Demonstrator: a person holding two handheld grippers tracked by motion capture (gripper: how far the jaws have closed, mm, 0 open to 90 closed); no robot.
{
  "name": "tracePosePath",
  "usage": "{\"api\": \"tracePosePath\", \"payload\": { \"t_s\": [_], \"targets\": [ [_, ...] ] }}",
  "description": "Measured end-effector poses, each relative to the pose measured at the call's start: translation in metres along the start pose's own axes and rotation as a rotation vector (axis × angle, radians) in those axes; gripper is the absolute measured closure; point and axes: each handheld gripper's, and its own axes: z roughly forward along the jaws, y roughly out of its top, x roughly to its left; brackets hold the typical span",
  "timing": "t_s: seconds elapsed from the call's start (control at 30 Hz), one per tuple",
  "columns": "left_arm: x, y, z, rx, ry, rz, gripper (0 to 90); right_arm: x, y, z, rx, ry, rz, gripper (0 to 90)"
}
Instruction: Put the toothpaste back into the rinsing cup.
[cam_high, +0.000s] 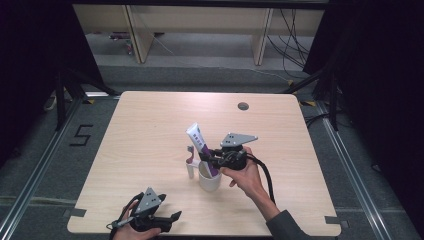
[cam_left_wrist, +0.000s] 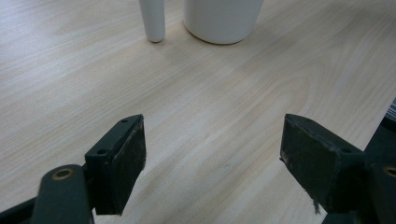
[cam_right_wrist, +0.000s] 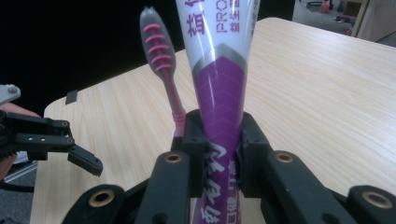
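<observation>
Purple-and-white toothpaste tube (cam_right_wrist: 217, 93) was pinched betw. the right gripper (cam_right_wrist: 218, 154) jaws, which pressed on the purple part from both sides; the white printed end rose above them. In the high view the tube (cam_high: 199, 140) stood tilted, lower end down inside a white mug (cam_high: 210, 181) near the table's centre, w/ the right gripper (cam_high: 216, 159) clamped on it just above the mug rim and the person's right hand (cam_high: 245, 176) wrapped round the gripper body.

Just beside the tube stood a toothbrush (cam_right_wrist: 163, 60) w/ grey head & pink ribs, pink neck running down behind the right gripper's jaw on that side; it was not betw. the jaws. From above, the toothbrush (cam_high: 190, 156) leaned at the mug's left side, its white handle tip resting on the table outside the mug.

Left gripper (cam_high: 159, 220) sat at the near edge of the wooden table (cam_high: 150, 130), well apart from the mug, held by the left hand (cam_high: 131, 231). Its jaws were spread wide w/ nothing betw. them but bare wood (cam_left_wrist: 210, 116); mug base (cam_left_wrist: 222, 21) and white handle tip (cam_left_wrist: 153, 21) showed farther off.
</observation>
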Motion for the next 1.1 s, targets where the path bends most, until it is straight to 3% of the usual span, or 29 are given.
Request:
{"api": "tracePosePath", "payload": {
  "t_s": [0.13,0.17,0.2,0.23,0.27,0.3,0.33,0.4,0.43,0.47,0.5,0.53,0.57,0.73,0.8,0.83,0.93,0.97,1.03,1.07,1.1],
  "targets": [
    [-0.002,0.000,0.001,-0.027,-0.010,-0.023,22.1,0.001,-0.002,0.003,0.012,0.008,-0.002,77.1],
    [0.000,0.000,0.000,-0.009,-0.004,-0.006,22.1,0.000,-0.003,0.003,0.012,0.005,-0.015,77.1],
    [-0.002,0.000,0.001,-0.017,-0.008,-0.021,22.1,0.000,-0.003,0.003,0.022,-0.008,-0.022,77.1],
    [-0.001,0.000,-0.001,-0.003,-0.008,-0.004,22.1,0.002,-0.004,0.004,0.026,-0.007,0.006,77.1],
    [-0.002,0.000,0.000,-0.012,-0.009,-0.014,22.1,0.000,-0.004,0.005,0.023,-0.002,-0.039,77.1],
    [-0.002,0.000,0.001,-0.022,-0.007,-0.025,22.1,0.002,-0.005,0.005,0.024,-0.005,-0.017,77.0],
    [-0.002,0.000,0.001,-0.027,-0.010,-0.024,22.1,0.001,-0.005,0.006,0.031,0.012,-0.022,77.0],
    [-0.001,0.000,-0.001,-0.003,-0.006,-0.002,22.1,0.001,-0.006,0.006,0.031,-0.010,-0.039,77.0],
    [-0.001,0.000,-0.001,-0.003,-0.007,-0.004,22.1,0.001,-0.007,0.007,0.029,-0.005,-0.040,77.0],
    [-0.001,0.000,-0.001,-0.003,-0.007,-0.004,22.1,0.003,-0.007,0.007,0.041,0.010,-0.011,77.0],
    [-0.002,0.000,0.001,-0.027,-0.011,-0.024,22.1,0.003,-0.008,0.007,0.039,0.011,-0.011,77.0],
    [-0.002,0.000,0.001,-0.024,-0.009,-0.022,22.1,0.001,-0.008,0.007,0.036,0.011,-0.039,76.9],
    [-0.001,0.000,0.000,-0.004,-0.009,-0.004,22.1,0.001,-0.008,0.006,0.044,0.003,-0.034,76.9],
    [-0.002,0.000,0.001,-0.021,-0.009,-0.022,22.1,0.001,-0.009,0.006,0.037,0.001,-0.060,76.9],
    [-0.001,0.000,-0.001,0.000,-0.007,-0.002,22.1,0.003,-0.009,0.004,0.061,-0.002,-0.025,76.8],
    [-0.002,0.000,0.001,-0.024,-0.010,-0.023,22.1,0.002,-0.009,0.004,0.053,-0.005,-0.059,76.9],
    [-0.001,0.000,0.000,0.000,-0.010,-0.003,22.1,0.003,-0.010,0.004,0.056,0.009,-0.057,76.8],
    [-0.001,0.000,0.000,-0.003,-0.014,-0.005,22.1,0.005,-0.010,0.002,0.074,-0.002,-0.036,76.8],
    [-0.002,0.000,0.002,-0.023,-0.010,-0.023,22.1,0.004,-0.010,0.003,0.069,-0.005,-0.081,76.8],
    [-0.001,0.000,0.001,-0.008,-0.008,-0.005,22.1,0.007,-0.011,0.002,0.079,-0.007,-0.045,76.8],
    [-0.001,0.000,0.000,-0.004,-0.009,-0.002,22.1,0.006,-0.012,0.002,0.075,-0.007,-0.057,76.8]
  ]
}}
